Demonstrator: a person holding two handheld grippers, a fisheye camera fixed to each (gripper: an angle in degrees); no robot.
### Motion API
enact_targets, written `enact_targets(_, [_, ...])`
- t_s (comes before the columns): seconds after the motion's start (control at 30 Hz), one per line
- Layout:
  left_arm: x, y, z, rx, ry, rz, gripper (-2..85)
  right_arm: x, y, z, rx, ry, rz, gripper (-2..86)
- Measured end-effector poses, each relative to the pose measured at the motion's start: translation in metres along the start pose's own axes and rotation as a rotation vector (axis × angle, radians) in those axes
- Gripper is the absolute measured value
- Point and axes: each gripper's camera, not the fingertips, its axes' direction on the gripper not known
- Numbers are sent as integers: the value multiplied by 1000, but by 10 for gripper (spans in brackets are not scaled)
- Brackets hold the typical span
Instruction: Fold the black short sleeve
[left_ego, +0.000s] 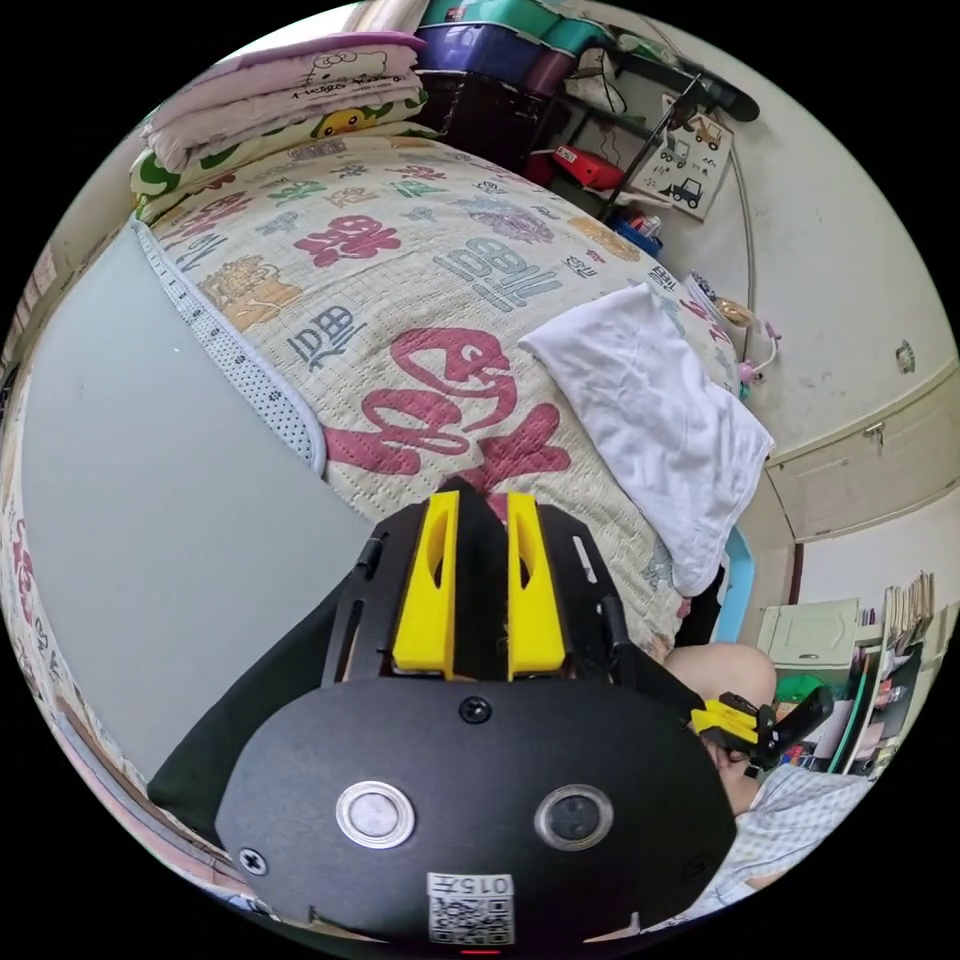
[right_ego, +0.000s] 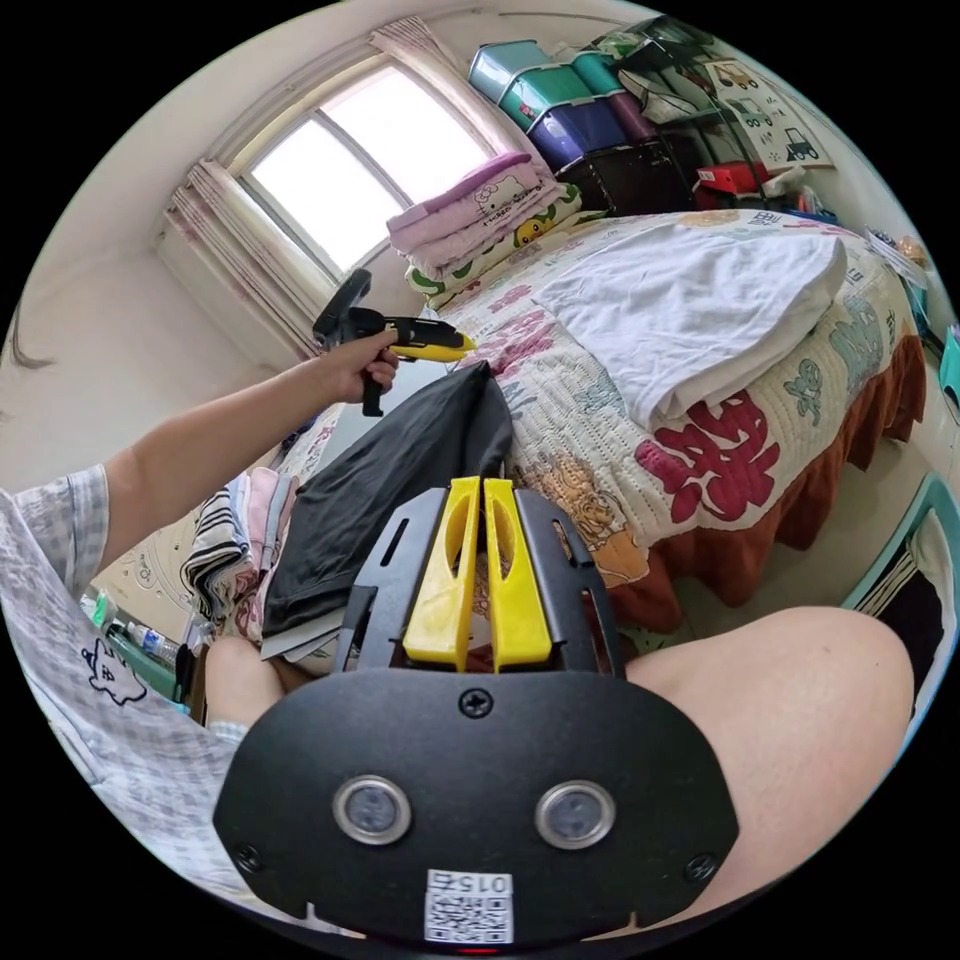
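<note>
You had a bed (left_ego: 250, 370) in front of you, covered by a quilted spread (left_ego: 420, 300) printed with large red and blue characters, with a grey sheet (left_ego: 130, 500) lying beside it. A folded white cloth (left_ego: 650, 410) lay flat on the spread near the bed's edge. Folded blankets (left_ego: 290, 90) were stacked at the far end, by the window

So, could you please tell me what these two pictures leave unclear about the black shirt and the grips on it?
- Left gripper view: the left gripper has black cloth between its jaws; its body hides most of the black shirt.
- Right gripper view: whether the right gripper pinches the shirt cannot be told; its jaws cover the contact.
- Right gripper view: the shirt's sleeves and collar are bunched out of sight.
- Right gripper view: the clothes pile is partly under the shirt.
</note>
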Motion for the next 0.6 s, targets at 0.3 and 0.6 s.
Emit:
enact_targets(0.3, [6, 1, 47, -84, -177, -11, 27, 31, 21, 34, -10, -18, 80, -3])
enact_targets(0.6, [9, 39, -58, 276, 19, -30, 9, 41, 40, 10, 191, 64, 50, -3])
